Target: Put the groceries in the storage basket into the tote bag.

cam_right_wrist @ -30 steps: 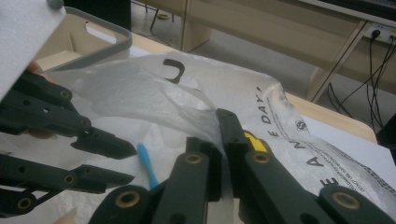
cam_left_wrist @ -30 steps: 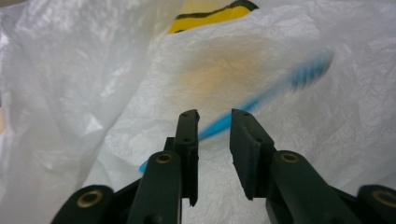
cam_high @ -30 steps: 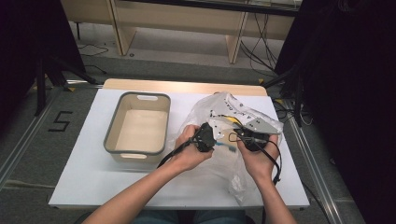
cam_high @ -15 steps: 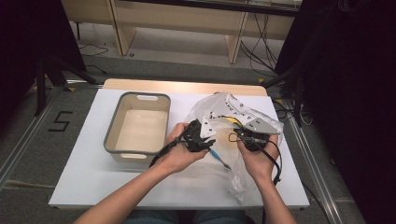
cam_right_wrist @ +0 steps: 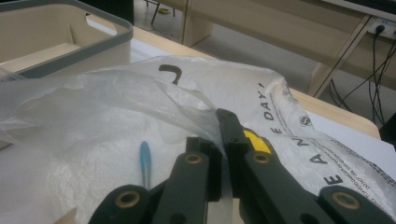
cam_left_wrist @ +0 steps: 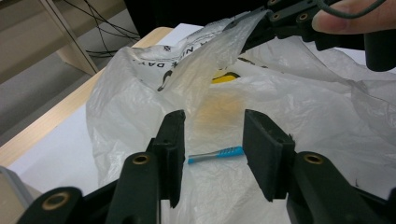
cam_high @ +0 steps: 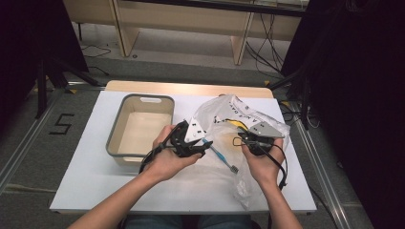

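A blue toothbrush (cam_high: 220,155) lies free on the crumpled clear plastic bag (cam_high: 224,112), just right of my left gripper (cam_high: 200,145). In the left gripper view the jaws of that gripper (cam_left_wrist: 212,126) stand apart and have just been opening; nothing is between the pads, and the toothbrush (cam_left_wrist: 217,153) rests on the bag (cam_left_wrist: 140,93) beyond them. My right gripper (cam_high: 246,138) is shut on an edge of the bag and holds it lifted. In the right gripper view its jaws (cam_right_wrist: 219,126) pinch the thin film (cam_right_wrist: 116,93), with the toothbrush handle (cam_right_wrist: 145,161) lying to their left.
A grey-rimmed beige bin (cam_high: 114,129) stands on the white table (cam_high: 81,157) to the left of both hands; its wall (cam_right_wrist: 70,51) is close behind the bag. The other hand's gripper (cam_left_wrist: 299,18) holds up a bag flap at the top.
My left gripper has drawn back to the left from the bag and its jaws have spread. The toothbrush now lies free on the bag. The right hand has kept still.
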### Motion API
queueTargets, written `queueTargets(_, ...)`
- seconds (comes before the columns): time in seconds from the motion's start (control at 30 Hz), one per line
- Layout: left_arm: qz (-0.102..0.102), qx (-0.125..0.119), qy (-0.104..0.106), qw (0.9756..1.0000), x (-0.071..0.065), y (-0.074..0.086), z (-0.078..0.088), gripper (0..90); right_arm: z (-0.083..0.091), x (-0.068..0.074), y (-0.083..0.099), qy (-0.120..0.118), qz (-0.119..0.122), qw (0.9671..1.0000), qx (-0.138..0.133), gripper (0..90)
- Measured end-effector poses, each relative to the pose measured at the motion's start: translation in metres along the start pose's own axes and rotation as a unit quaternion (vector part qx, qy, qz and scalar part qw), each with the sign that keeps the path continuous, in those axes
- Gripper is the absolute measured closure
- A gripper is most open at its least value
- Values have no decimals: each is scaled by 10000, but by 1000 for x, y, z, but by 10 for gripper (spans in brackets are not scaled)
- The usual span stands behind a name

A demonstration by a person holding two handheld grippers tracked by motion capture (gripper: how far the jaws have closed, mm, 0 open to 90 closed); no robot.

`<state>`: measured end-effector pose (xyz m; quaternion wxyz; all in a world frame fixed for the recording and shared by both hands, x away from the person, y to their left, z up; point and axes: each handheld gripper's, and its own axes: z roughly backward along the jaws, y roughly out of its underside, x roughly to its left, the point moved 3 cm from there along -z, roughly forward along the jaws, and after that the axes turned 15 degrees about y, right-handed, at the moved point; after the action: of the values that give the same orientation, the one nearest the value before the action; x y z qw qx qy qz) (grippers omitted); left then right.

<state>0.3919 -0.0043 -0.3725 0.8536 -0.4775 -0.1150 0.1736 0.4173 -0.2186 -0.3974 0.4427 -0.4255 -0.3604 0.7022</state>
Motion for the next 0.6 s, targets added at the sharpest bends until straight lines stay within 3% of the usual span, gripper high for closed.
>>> queueTargets(0.27,283,-314,-104,9991,7,7,18,519,-1,1,3,-70,44,9999,58,900)
queueTargets(0.47,417,-377,-206,9982,13,12,24,501,-1,3,6,-126,116,9998,136,900)
queueTargets(0.6,474,-288,-274,9981,18,17,24,499,-1,4,8,-151,142,9996,173,900)
